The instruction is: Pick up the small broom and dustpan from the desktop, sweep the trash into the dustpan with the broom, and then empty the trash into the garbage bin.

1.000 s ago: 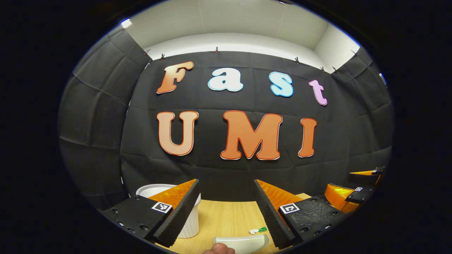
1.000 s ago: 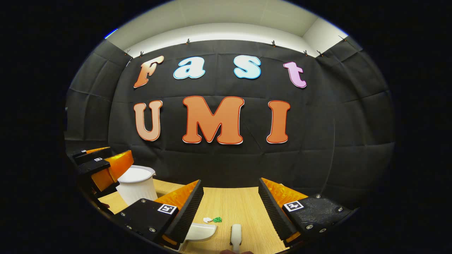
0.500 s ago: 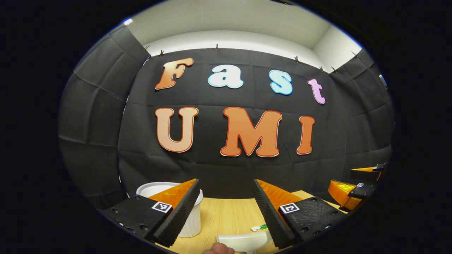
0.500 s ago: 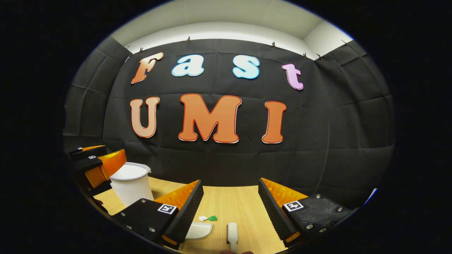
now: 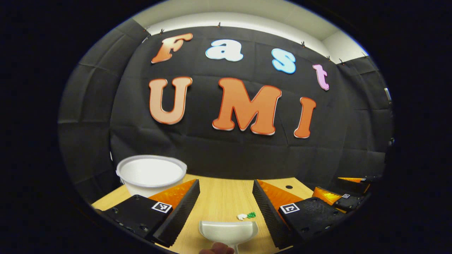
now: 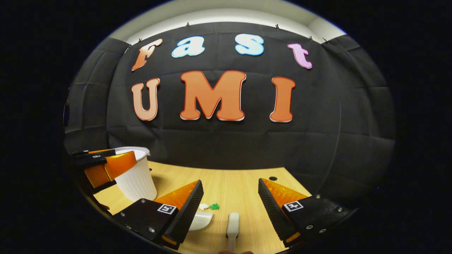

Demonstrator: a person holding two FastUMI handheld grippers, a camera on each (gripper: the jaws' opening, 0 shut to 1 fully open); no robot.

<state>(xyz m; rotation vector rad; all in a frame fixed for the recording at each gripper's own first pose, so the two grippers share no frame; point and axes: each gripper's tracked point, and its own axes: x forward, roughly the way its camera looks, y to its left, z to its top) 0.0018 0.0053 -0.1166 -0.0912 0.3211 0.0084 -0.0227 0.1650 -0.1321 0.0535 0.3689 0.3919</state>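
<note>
— Dustpan [image 5: 228, 231] lies on our desktop [image 5: 219, 197], between the spread fingers of our left gripper [image 5: 226, 192]; trash [image 5: 246, 215] sits just beyond it.

— Our right gripper [image 6: 230, 192] gapes too, the broom [image 6: 232, 225] lying between its fingers. We see the garbage bin [image 5: 151, 173] at far left.
</note>
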